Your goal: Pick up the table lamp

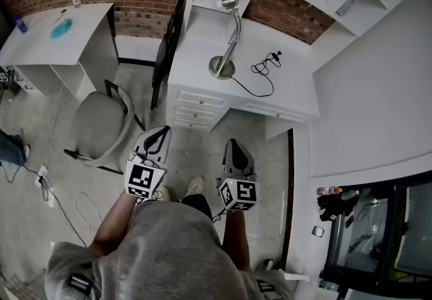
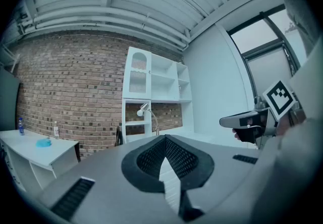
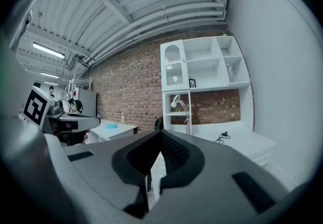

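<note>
You hold the left gripper [image 1: 160,132] and the right gripper [image 1: 233,145] side by side and roughly level in front of your body, each with its jaws closed together on nothing. The table lamp [image 1: 231,36] stands upright on the white desk [image 1: 290,99], ahead of both grippers and well apart from them. A tangled black cable [image 1: 264,67] lies on the desk just right of the lamp's round base, and a grey chair [image 1: 100,124] stands on the floor left of the desk.
</note>
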A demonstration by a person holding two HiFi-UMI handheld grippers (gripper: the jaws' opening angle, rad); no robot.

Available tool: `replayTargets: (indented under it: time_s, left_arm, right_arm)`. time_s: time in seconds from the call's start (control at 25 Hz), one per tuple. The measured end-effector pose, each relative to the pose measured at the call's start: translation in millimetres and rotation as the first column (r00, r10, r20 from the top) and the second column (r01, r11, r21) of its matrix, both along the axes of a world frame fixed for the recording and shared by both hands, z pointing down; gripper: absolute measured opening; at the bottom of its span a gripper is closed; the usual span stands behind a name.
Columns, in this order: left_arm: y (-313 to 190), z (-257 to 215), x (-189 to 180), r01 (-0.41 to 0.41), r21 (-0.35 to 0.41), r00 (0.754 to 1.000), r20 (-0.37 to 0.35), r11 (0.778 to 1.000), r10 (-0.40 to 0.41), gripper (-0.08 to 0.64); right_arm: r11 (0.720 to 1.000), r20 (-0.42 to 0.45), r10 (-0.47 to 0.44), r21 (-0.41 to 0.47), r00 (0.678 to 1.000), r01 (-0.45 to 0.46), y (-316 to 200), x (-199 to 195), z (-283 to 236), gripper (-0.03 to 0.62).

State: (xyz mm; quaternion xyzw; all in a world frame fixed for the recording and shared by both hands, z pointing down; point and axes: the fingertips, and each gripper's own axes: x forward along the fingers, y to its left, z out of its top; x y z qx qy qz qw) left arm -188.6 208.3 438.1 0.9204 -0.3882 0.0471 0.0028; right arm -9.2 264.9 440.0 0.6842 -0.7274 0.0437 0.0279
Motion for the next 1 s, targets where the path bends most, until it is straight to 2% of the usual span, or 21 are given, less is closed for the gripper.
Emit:
replayTargets:
  time_s: [0.68, 1.0]
  left_arm:
    - [1.9, 2.7, -1.2, -0.012, -0.014, 1.0, -0.001, 1.0, 0.012, 0.003]
    - [-6.7, 10.1, -9.4, -0.011, -0.032, 1.0, 0.001, 0.999, 0.011, 0.003]
  right_arm:
    - [1.0, 0.027, -0.004, 0.004, 1.0, 0.004, 2.0, -6.9, 3.1, 0.023]
    - [0.999, 0.054, -0.005, -0.034, 0.999, 0.007, -6.3, -16.4, 17.0, 0.023]
